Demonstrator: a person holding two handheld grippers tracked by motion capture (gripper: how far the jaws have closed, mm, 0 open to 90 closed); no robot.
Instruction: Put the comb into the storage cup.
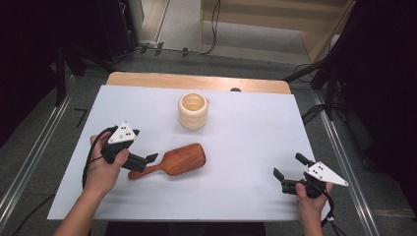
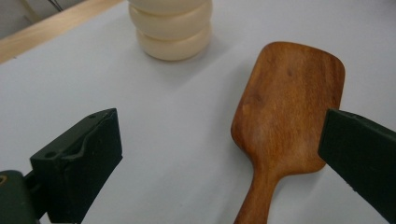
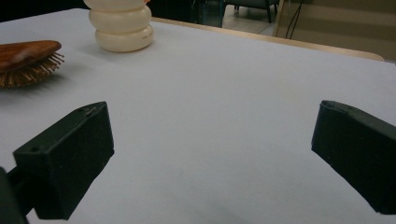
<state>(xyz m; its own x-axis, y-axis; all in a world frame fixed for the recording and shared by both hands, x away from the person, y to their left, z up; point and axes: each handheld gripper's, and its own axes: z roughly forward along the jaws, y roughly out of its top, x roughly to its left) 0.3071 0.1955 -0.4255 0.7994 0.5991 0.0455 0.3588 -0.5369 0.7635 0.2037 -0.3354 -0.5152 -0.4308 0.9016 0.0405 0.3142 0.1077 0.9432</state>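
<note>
With the left claw [image 1: 147, 160] spread apart beside the hairbrush [image 1: 172, 161] lying bristles-down on the surface [image 1: 246, 137], an off-centre pinch could spin its handle away, while the right claw [image 1: 290, 167] waits open.

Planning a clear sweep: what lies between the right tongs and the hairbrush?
Nothing: in the high view, bare white table separates the right tongs from the hairbrush.

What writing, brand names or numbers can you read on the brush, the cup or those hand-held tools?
No readable text anywhere.
Wooden hairbrush: plain wood, no lettering seen.
Cream ribbed cup: a faint small mark low on its side in the right gripper view, too small to read.
Grey plates on the left gripper and right gripper: only white dots, no letters or numbers.
</note>
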